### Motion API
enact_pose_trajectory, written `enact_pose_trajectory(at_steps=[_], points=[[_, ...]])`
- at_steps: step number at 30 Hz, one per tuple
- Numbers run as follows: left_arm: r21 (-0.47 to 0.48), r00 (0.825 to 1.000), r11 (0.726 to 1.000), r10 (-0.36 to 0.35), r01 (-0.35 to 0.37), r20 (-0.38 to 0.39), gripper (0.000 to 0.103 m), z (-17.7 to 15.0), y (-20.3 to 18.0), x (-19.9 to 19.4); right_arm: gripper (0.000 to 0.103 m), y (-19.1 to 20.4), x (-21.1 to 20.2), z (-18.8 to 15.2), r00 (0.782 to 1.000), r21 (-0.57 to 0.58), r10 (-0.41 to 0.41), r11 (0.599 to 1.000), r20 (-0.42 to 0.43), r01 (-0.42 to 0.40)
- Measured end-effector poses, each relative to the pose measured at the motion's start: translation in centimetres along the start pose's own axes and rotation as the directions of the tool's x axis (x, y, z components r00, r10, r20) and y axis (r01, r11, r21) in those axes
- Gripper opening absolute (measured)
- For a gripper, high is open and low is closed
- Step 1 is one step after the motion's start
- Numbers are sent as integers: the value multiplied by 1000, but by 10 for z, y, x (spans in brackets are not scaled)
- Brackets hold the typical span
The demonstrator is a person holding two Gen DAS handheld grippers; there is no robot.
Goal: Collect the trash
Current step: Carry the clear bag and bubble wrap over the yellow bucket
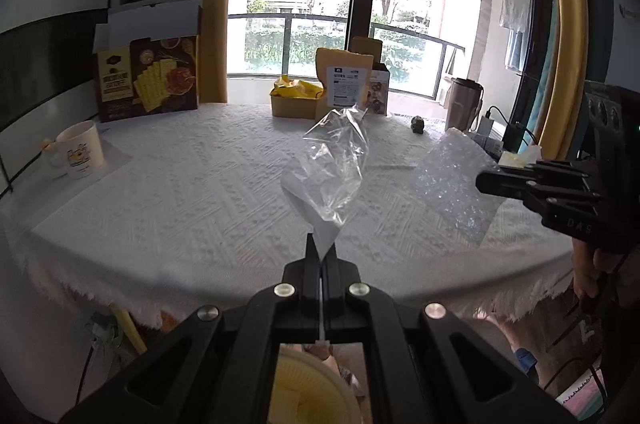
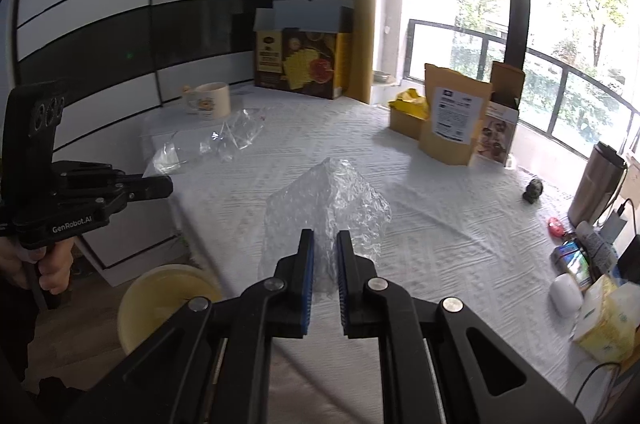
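Note:
My left gripper [image 1: 322, 254] is shut on the corner of a crumpled clear plastic bag [image 1: 332, 164], which hangs in the air over the white tablecloth [image 1: 180, 192]. In the right wrist view that gripper [image 2: 167, 186] comes in from the left with the bag [image 2: 234, 136] trailing from its tip. My right gripper [image 2: 325, 244] has its blue pads pressed on a sheet of bubble wrap [image 2: 332, 204], lifted off the cloth. The left wrist view shows it [image 1: 486, 180] at the right edge with the bubble wrap [image 1: 456, 180]. A pale yellow bin [image 2: 160, 298] stands on the floor beside the table.
At the back stand a cracker box [image 1: 148, 80], a mug [image 1: 78, 154], a yellow box of wrappers [image 1: 296, 100] and a kraft pouch [image 1: 344, 84]. A steel tumbler [image 2: 598, 184], a small figurine [image 2: 534, 190], a white mouse [image 2: 566, 294] and tissue packs [image 2: 608, 324] crowd the right side.

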State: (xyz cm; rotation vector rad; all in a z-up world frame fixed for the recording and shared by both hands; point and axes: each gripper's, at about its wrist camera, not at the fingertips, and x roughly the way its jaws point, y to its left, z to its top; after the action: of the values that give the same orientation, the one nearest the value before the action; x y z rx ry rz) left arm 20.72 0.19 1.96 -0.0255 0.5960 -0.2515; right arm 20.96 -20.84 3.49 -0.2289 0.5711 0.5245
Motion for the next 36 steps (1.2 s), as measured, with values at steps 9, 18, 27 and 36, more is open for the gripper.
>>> enact_pose_trajectory(at_steps=[9, 18, 27, 36], points=[[-41, 999, 998, 46, -47, -27, 0, -57, 21, -32, 10, 55, -3, -35, 996, -33, 85, 996, -2, -85], [-157, 988, 985, 41, -65, -151, 0, -124, 51, -17, 10, 102, 5, -58, 986, -53, 165, 985, 10, -164], [-257, 952, 958, 45, -127, -301, 0, -187, 70, 12, 10, 123, 40, -80, 971, -16, 233, 972, -54, -234], [-310, 928, 935, 47, -170, -369, 2, -212, 88, 23, 10, 140, 77, -90, 960, -13, 249, 968, -126, -253]])
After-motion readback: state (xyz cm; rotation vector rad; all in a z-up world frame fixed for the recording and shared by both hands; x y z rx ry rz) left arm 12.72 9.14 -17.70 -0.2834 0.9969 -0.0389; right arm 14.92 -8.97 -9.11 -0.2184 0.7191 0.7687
